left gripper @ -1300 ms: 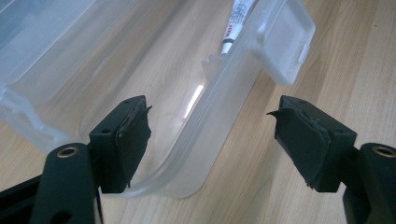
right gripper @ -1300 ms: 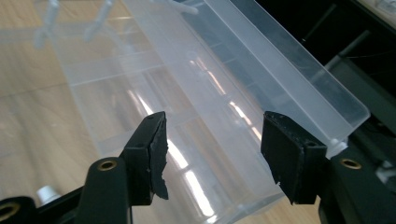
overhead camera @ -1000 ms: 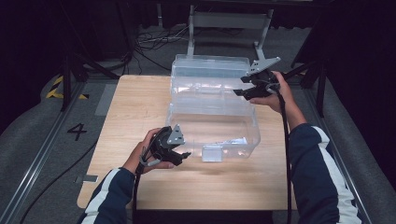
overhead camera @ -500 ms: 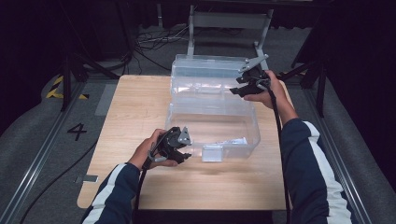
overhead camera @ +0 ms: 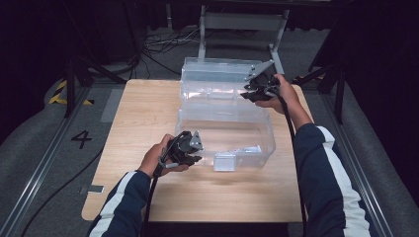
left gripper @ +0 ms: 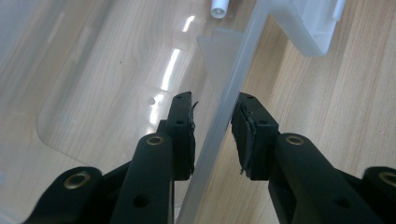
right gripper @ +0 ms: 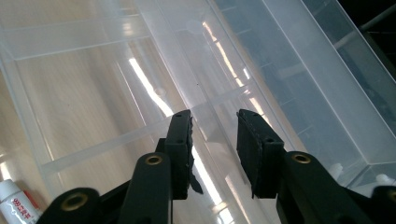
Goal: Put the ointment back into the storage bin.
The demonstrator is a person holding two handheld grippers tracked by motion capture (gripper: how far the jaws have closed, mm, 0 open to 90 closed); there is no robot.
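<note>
Both grippers have just been closing. Left gripper (overhead camera: 190, 150) has its jaws either side of the clear box's (overhead camera: 225, 116) near wall, not pinching. Right gripper (overhead camera: 257, 89) straddles the far rim, jaws apart.

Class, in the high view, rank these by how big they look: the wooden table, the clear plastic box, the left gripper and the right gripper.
1. Wooden table, largest.
2. Clear plastic box.
3. Left gripper and right gripper look about alike; the right one is farther from the camera, so I leave them unranked.
</note>
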